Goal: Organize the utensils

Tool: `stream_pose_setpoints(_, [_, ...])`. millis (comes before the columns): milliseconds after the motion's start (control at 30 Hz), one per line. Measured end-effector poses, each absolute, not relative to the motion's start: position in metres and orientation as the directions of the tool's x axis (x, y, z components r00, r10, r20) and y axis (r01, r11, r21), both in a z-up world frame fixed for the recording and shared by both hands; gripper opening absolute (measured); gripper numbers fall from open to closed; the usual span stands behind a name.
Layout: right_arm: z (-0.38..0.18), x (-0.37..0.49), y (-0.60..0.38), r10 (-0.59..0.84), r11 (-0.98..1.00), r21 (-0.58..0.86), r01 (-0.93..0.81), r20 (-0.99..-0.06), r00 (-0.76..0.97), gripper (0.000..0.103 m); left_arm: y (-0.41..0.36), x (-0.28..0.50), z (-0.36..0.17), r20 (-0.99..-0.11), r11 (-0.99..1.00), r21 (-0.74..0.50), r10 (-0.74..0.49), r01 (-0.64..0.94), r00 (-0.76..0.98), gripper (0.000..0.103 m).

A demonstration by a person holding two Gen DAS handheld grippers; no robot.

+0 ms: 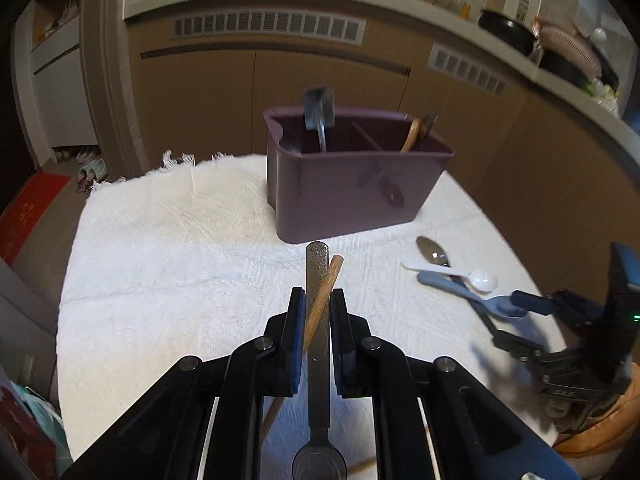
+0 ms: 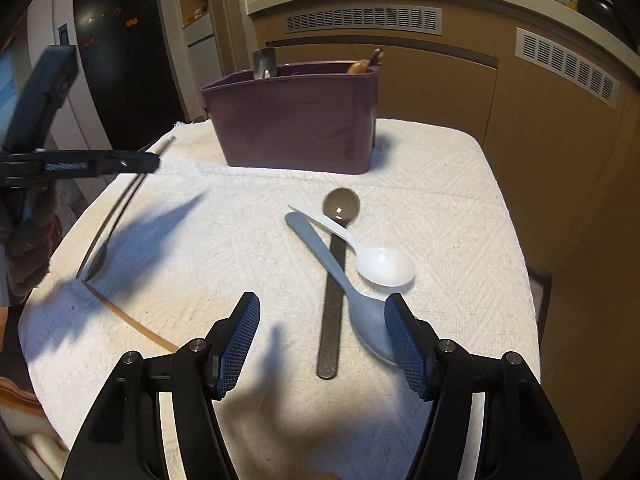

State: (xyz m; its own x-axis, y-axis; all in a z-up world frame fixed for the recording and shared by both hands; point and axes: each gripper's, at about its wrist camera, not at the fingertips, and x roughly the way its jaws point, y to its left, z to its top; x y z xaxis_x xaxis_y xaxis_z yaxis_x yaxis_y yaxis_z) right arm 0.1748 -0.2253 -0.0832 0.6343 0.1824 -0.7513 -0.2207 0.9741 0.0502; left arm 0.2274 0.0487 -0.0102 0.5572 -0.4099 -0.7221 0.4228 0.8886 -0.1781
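Note:
My left gripper (image 1: 317, 294) is shut on a metal spoon's handle (image 1: 317, 280) and a wooden chopstick (image 1: 326, 284), held above the white cloth. The purple utensil caddy (image 1: 352, 188) stands ahead, with utensils upright in its compartments; it also shows in the right wrist view (image 2: 296, 120). My right gripper (image 2: 322, 304) is open and empty, low over the cloth. Between and ahead of its fingers lie a metal spoon (image 2: 334, 280), a white plastic spoon (image 2: 376, 260) and a grey plastic spoon (image 2: 352, 300), crossed over each other. The grey spoon's bowl lies by the right finger.
A white textured cloth (image 2: 240, 240) covers the table. A second chopstick (image 2: 132, 326) lies at the left on the cloth. Brown cabinets (image 2: 440, 80) with vents stand behind the table. The table edge drops off at right.

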Motion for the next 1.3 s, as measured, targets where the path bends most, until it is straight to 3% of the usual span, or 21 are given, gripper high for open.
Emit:
stream_pose_setpoints(167, [-0.075,0.179,-0.192,0.209,0.957,0.029,-0.287,-0.757,0.619,0.065,0.036,0.217,-0.018,-0.727,0.857,-0.245,-0.472,0.453,0.500,0.012])
stream_pose_setpoints(367, [-0.077,0.186,-0.161,0.238,0.944,0.050,-0.326,-0.788,0.568,0.065,0.039,0.240,-0.053,-0.748,0.870,-0.331,-0.477,0.365,0.461,0.014])
stream_pose_setpoints(467, [-0.076,0.189,-0.144,0.250,0.933,0.050,-0.356,-0.801,0.544,0.065,0.063,0.242,-0.048,-0.736,0.894,-0.319,-0.443,0.315,0.512,0.026])
stream_pose_setpoints(633, [-0.087,0.207,-0.108,0.314,0.914,0.137,-0.382,-0.836,0.450,0.065,0.105,0.232,-0.043,-0.708,0.933,-0.269,-0.361,0.241,0.607,0.057])
stream_pose_setpoints(833, [-0.103,0.223,-0.062,0.326,0.906,0.172,-0.386,-0.865,0.381,0.060,0.148,0.211,-0.058,-0.727,0.962,-0.243,-0.268,0.128,0.632,0.066])
stream_pose_setpoints(933, [-0.112,0.232,-0.043,0.260,0.927,0.119,-0.355,-0.888,0.380,0.060,0.161,0.205,-0.062,-0.720,0.965,-0.249,-0.242,0.084,0.650,0.071])
stream_pose_setpoints(1067, [-0.118,0.230,-0.016,0.133,0.918,-0.055,-0.393,-0.891,0.435,0.061,0.171,0.202,-0.066,-0.714,0.956,-0.288,-0.253,0.056,0.652,0.073])
stream_pose_setpoints(1300, [-0.113,0.229,-0.067,0.055,0.924,-0.129,-0.359,-0.886,0.460,0.061,0.160,0.196,-0.069,-0.713,0.953,-0.278,-0.287,0.118,0.640,0.077])
